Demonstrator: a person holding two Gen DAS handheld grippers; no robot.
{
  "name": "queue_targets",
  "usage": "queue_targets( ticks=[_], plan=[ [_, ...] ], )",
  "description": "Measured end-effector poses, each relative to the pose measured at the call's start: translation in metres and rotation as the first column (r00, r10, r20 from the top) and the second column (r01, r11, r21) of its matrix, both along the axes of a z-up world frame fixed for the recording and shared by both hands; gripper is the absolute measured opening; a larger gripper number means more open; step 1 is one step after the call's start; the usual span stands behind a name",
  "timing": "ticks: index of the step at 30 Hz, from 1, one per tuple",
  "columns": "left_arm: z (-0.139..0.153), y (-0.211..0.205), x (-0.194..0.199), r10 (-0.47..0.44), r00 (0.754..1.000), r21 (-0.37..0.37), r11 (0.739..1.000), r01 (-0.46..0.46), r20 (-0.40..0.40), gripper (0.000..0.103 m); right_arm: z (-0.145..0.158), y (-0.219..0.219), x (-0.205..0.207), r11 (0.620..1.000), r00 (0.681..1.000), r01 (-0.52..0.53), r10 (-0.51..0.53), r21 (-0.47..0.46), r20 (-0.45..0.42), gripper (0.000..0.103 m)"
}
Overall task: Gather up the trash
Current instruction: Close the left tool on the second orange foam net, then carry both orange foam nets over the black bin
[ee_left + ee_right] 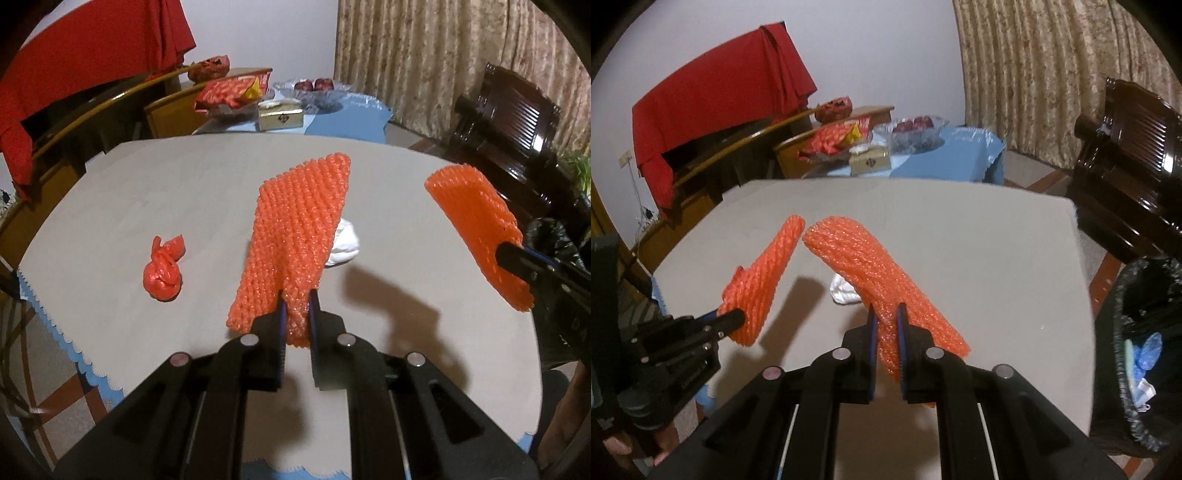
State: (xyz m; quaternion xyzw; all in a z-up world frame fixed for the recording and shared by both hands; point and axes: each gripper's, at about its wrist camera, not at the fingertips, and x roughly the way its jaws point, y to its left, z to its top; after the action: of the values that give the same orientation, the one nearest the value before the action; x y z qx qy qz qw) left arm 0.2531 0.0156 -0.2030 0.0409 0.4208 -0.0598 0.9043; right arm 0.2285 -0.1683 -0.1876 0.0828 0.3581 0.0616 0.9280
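My left gripper (297, 299) is shut on the near end of an orange foam net sleeve (299, 221), which hangs lifted above the grey table (147, 184). My right gripper (886, 312) is shut on a second orange foam net (864, 266), also off the table. Each view shows the other gripper from the side: the right gripper (511, 254) with its net (476, 221), and the left gripper (735, 316) with its net (764, 273). A knotted red plastic bag (162, 273) and a crumpled white tissue (343, 240) lie on the table.
A black-lined trash bin (1137, 332) with some litter inside stands off the table's right edge. Behind the table is a blue-covered side table (945, 155) with a glass fruit bowl (912, 129), a gold box and snack packets. A dark wooden chair (1126, 166) stands at right.
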Motion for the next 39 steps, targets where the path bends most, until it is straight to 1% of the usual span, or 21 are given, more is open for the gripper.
queue_targets(
  ticks=[3, 7, 13, 21, 29, 39],
  plan=[
    [0.014, -0.008, -0.013, -0.002, 1.000, -0.008, 1.000, 0.002, 0.017, 0.010, 0.017, -0.008, -0.013, 1.000, 0.999, 0.013, -0.013, -0.001, 0.029, 0.009],
    [0.029, -0.017, -0.025, -0.013, 0.999, -0.021, 1.000, 0.013, 0.033, 0.010, 0.031, -0.016, -0.023, 1.000, 0.998, 0.028, -0.028, -0.008, 0.050, 0.009],
    [0.053, -0.032, -0.045, -0.025, 0.998, -0.037, 0.999, 0.027, 0.057, 0.010, 0.047, -0.032, -0.039, 0.998, 0.995, 0.059, -0.058, -0.014, 0.080, 0.009],
    [0.076, -0.062, -0.069, -0.061, 0.994, -0.050, 0.997, 0.065, 0.090, 0.010, 0.067, -0.058, -0.062, 0.994, 0.987, 0.103, -0.100, -0.020, 0.125, 0.009],
    [0.090, -0.095, -0.086, -0.096, 0.990, -0.055, 0.993, 0.102, 0.105, 0.010, 0.073, -0.095, -0.086, 0.988, 0.979, 0.156, -0.152, -0.015, 0.136, 0.009],
    [0.097, -0.148, -0.102, -0.160, 0.981, -0.057, 0.984, 0.167, 0.107, 0.010, 0.083, -0.148, -0.115, 0.969, 0.960, 0.241, -0.231, -0.048, 0.158, 0.009]
  ],
)
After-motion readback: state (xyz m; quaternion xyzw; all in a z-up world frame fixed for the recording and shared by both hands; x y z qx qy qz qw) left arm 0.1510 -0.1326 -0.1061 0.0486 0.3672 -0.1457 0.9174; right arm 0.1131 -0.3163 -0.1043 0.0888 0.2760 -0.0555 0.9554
